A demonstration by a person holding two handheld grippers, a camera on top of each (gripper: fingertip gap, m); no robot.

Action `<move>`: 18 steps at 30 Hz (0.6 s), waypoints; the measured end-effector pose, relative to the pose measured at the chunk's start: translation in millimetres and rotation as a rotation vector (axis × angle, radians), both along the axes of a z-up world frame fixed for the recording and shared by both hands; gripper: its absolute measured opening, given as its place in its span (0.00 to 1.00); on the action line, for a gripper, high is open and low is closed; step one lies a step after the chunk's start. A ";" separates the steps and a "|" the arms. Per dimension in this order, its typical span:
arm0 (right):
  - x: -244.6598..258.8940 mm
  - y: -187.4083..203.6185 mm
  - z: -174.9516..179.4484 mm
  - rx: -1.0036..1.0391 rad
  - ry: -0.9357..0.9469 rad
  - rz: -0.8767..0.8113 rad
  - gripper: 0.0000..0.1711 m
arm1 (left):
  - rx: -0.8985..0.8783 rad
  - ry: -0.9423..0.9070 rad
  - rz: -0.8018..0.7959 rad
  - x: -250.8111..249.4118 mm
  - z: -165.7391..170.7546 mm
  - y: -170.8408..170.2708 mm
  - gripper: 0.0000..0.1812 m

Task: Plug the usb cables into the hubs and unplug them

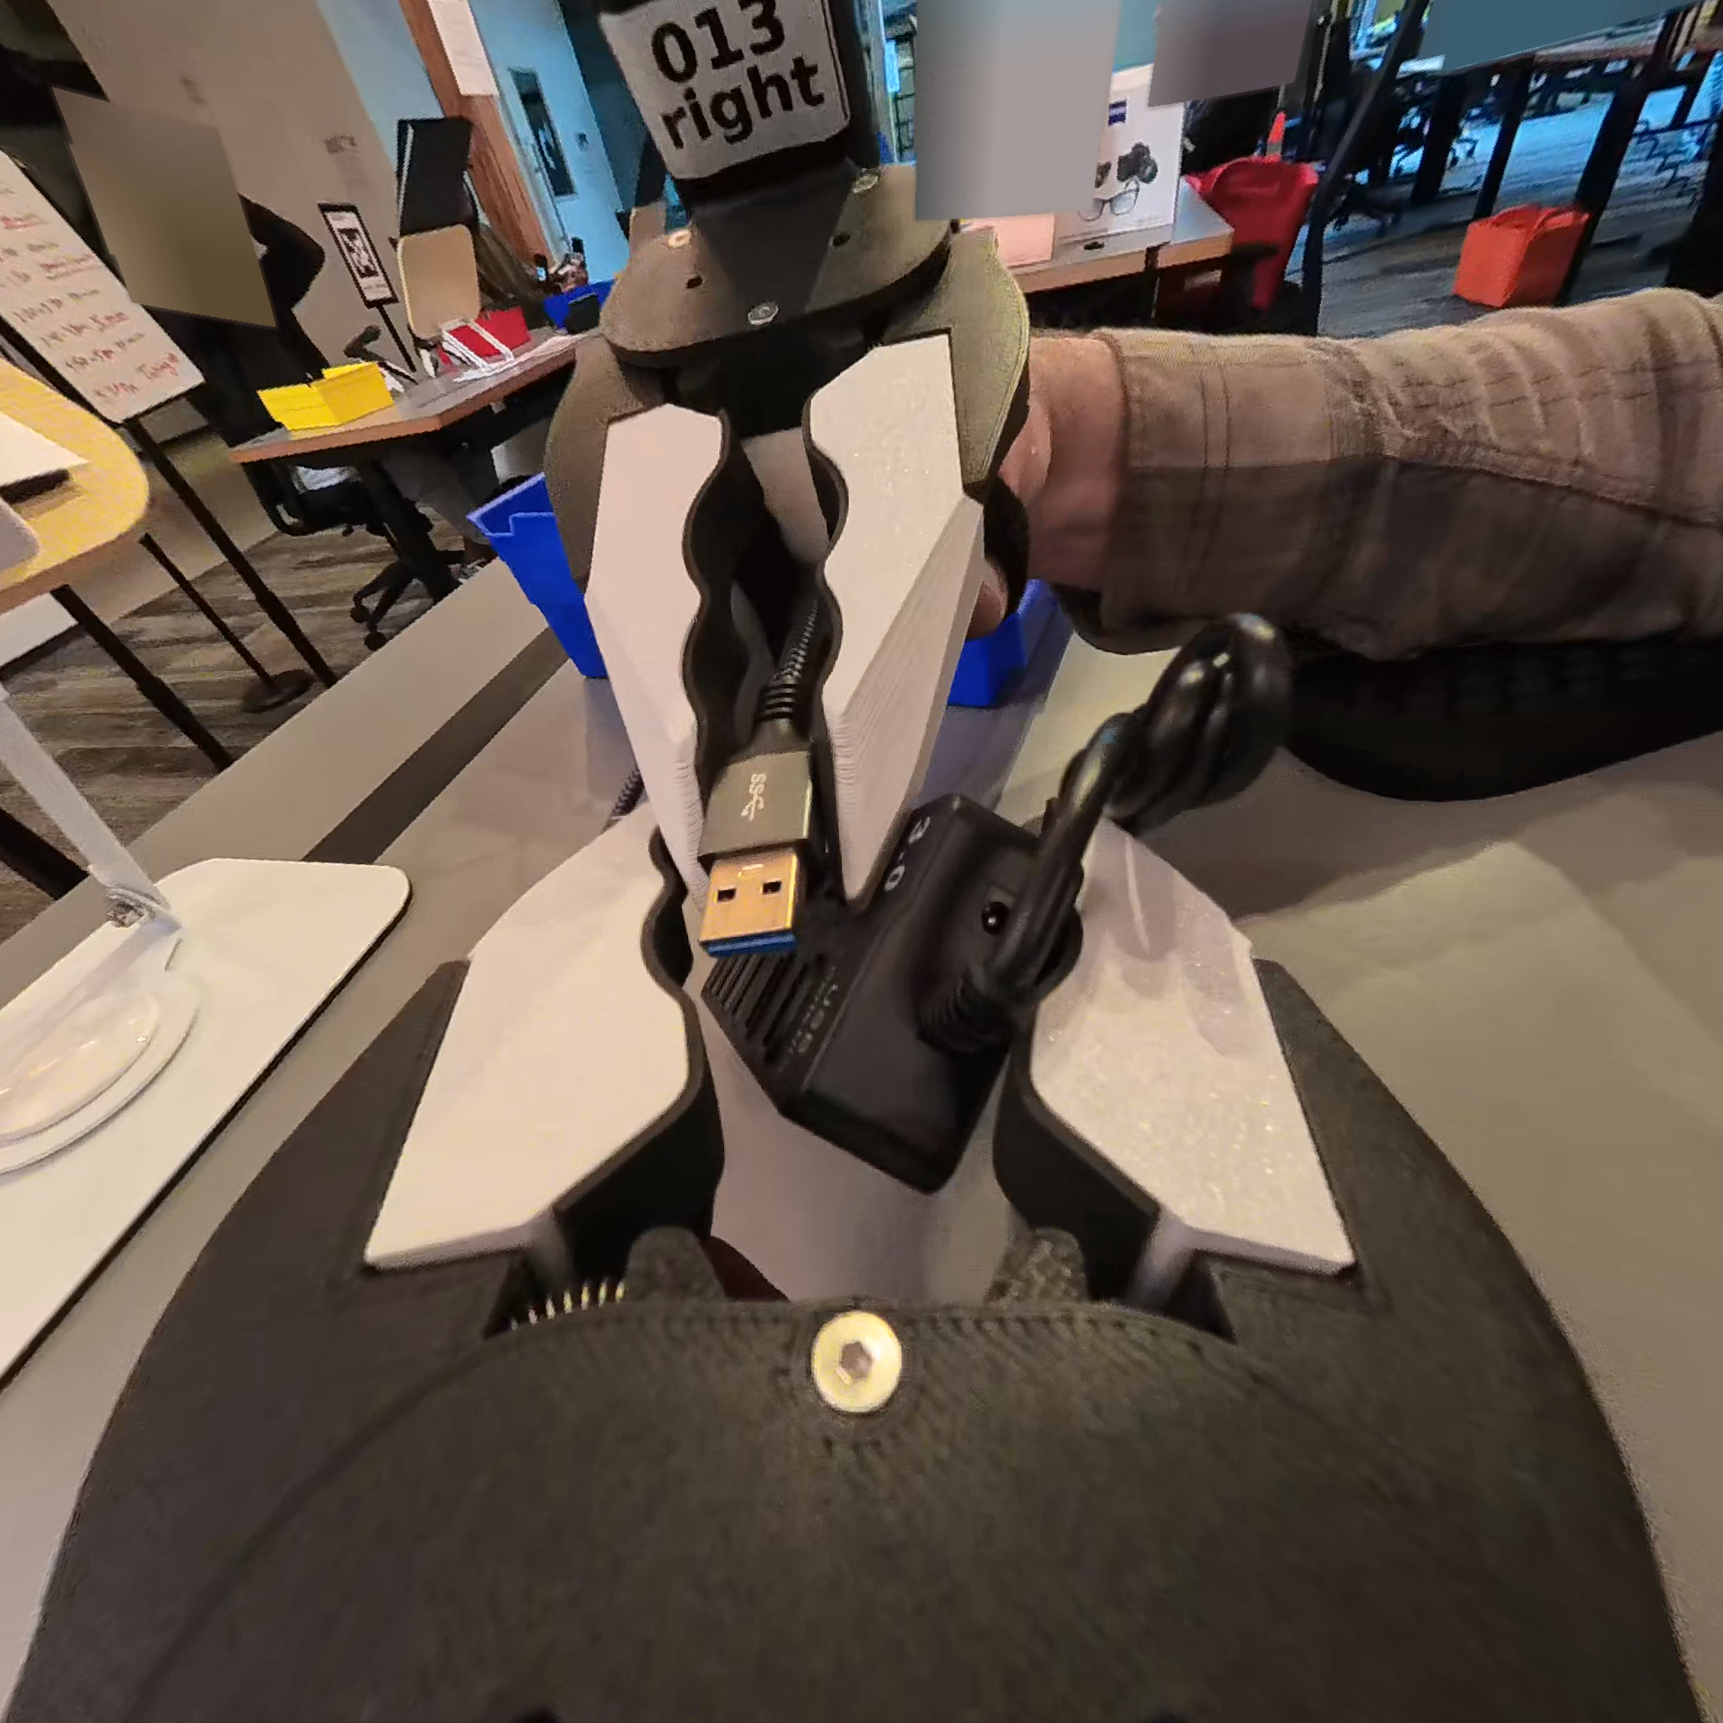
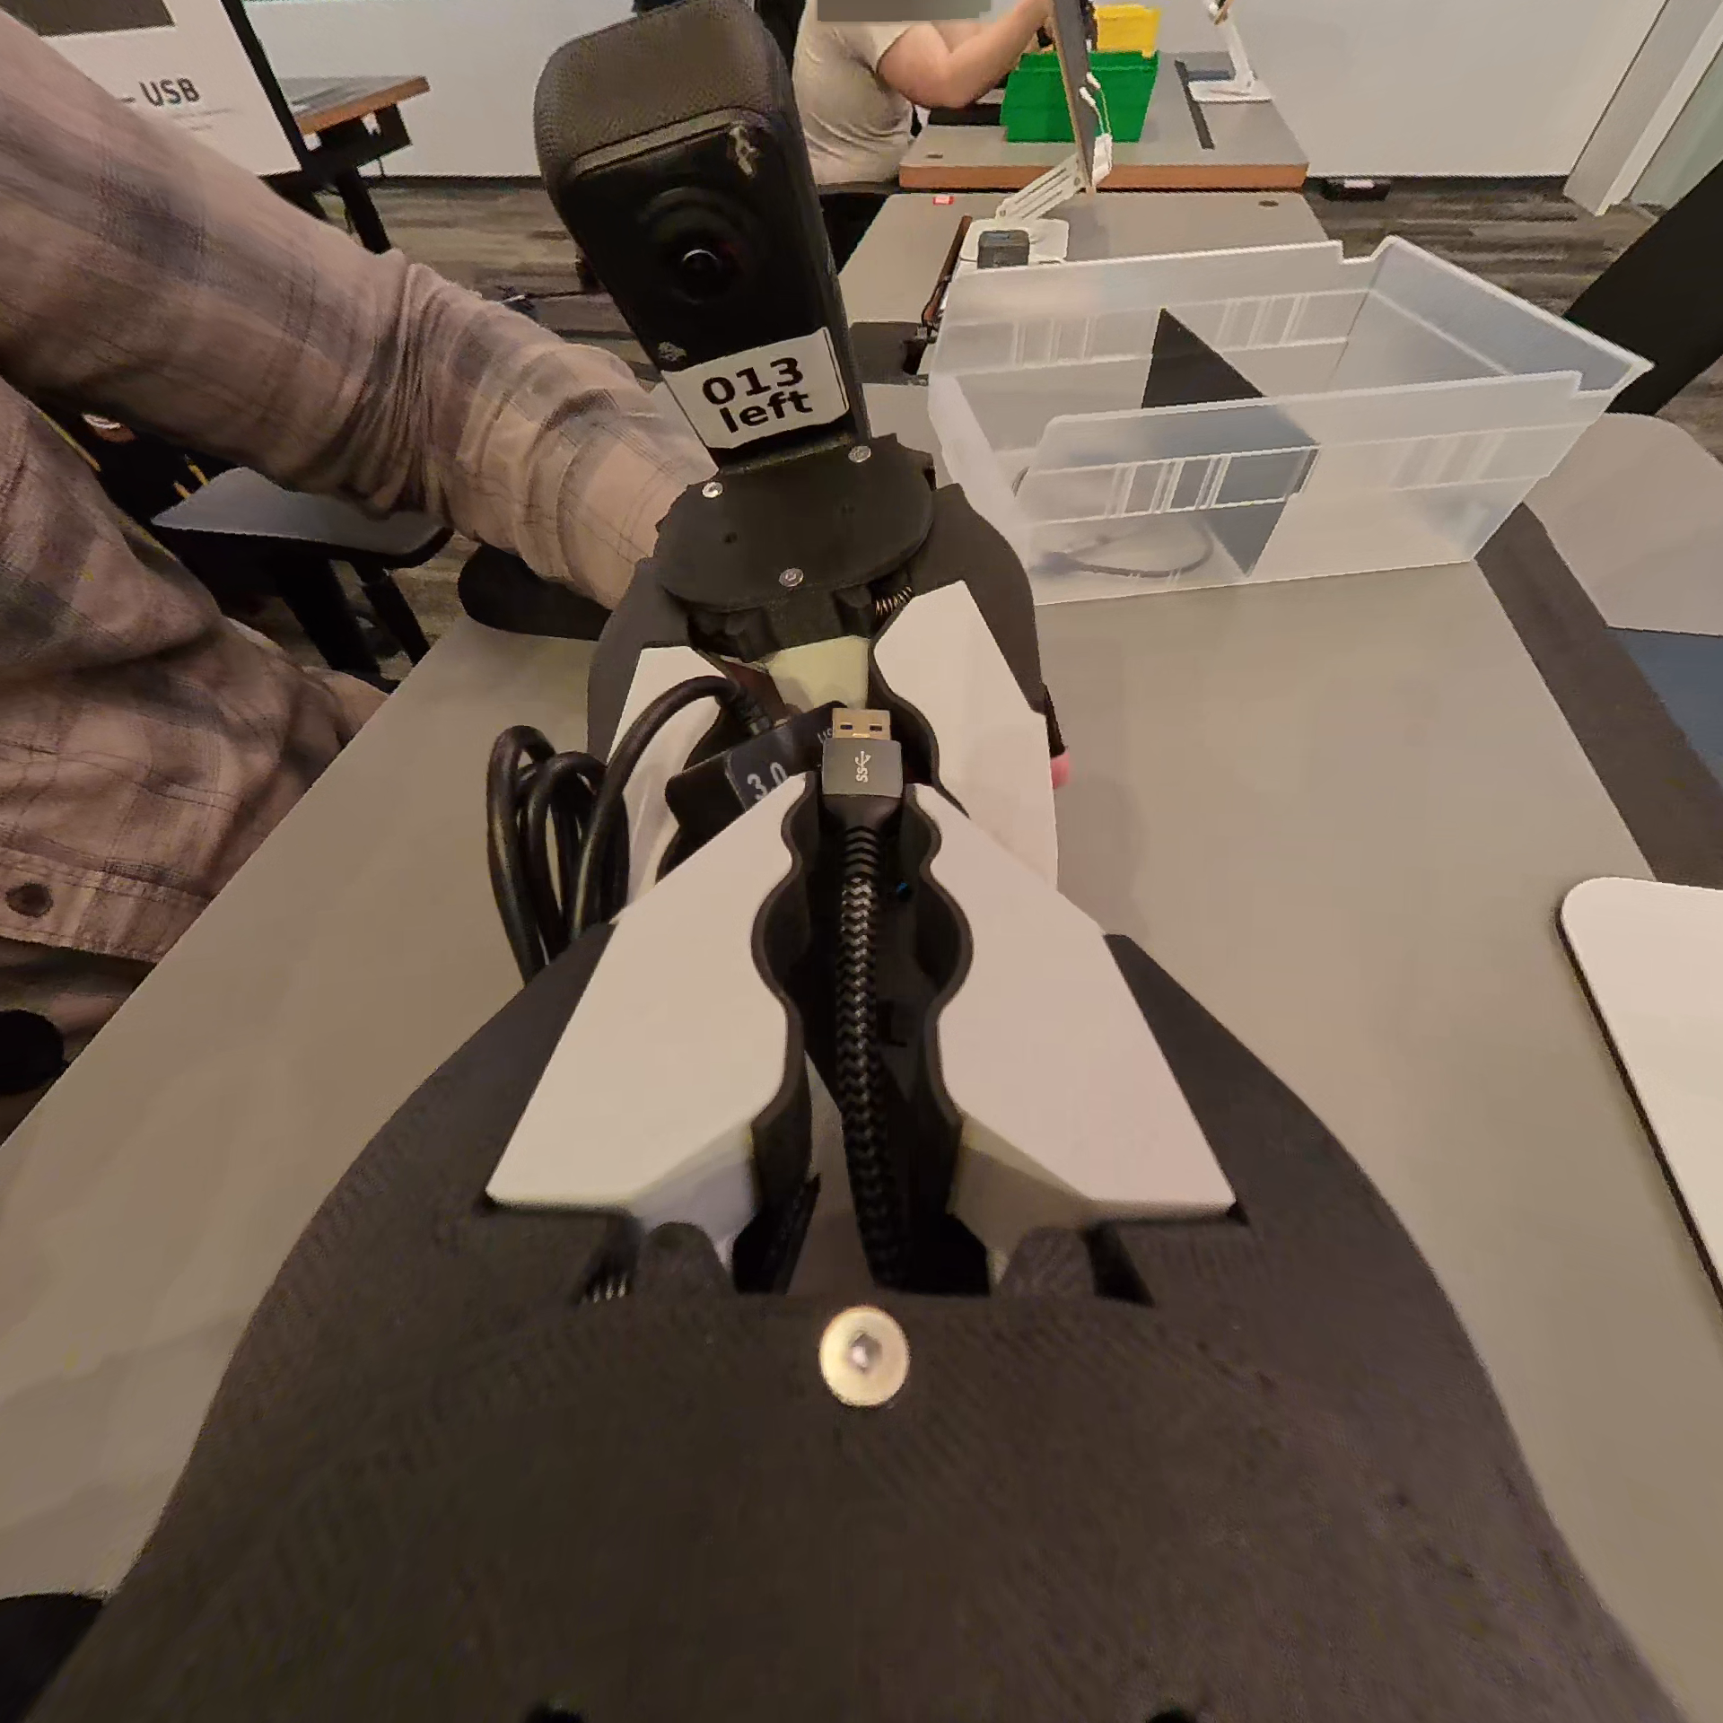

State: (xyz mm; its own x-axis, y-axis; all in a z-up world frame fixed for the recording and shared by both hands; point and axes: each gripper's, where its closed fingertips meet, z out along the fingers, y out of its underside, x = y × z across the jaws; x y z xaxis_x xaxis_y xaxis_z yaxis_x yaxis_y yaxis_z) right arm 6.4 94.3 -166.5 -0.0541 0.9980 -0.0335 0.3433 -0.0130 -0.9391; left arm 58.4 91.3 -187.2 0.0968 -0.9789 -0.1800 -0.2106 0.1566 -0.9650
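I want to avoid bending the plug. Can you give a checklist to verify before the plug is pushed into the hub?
1. Right gripper shut on the plug: ok.
2. Left gripper shut on the hub: ok.
3. Plug still outside the hub, metal tip bare: ok.
4. Plug tip lined up with a port: cannot tell, no port opening shows in either view.
5. Hub's own black cable clear of the plug's path: ok, it loops off to one side.
6. Hub held level: not ok, it sits tilted between the fingers.
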 end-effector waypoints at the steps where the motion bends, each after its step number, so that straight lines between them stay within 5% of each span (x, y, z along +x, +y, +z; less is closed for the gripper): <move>1: 0.6 1.1 0.4 0.002 0.002 -0.006 0.08 | 0.004 0.010 0.008 -1.4 -0.5 2.0 0.40; 7: 6.2 6.9 9.3 0.003 0.035 -0.034 0.08 | 0.069 0.053 0.023 -12.5 7.9 10.5 0.33; 18: 12.0 13.2 19.2 -0.026 0.087 -0.068 0.08 | -0.017 0.170 -0.038 -24.9 23.1 27.5 0.38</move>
State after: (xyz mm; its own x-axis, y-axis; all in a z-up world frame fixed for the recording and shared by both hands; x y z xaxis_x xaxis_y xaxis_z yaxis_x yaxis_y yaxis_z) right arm 18.4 107.5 -147.3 0.0101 0.9983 -0.0580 0.2577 -0.0587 -0.9644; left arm 33.4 118.8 -164.1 0.0293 -0.9843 -0.1739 -0.3652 0.1515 -0.9185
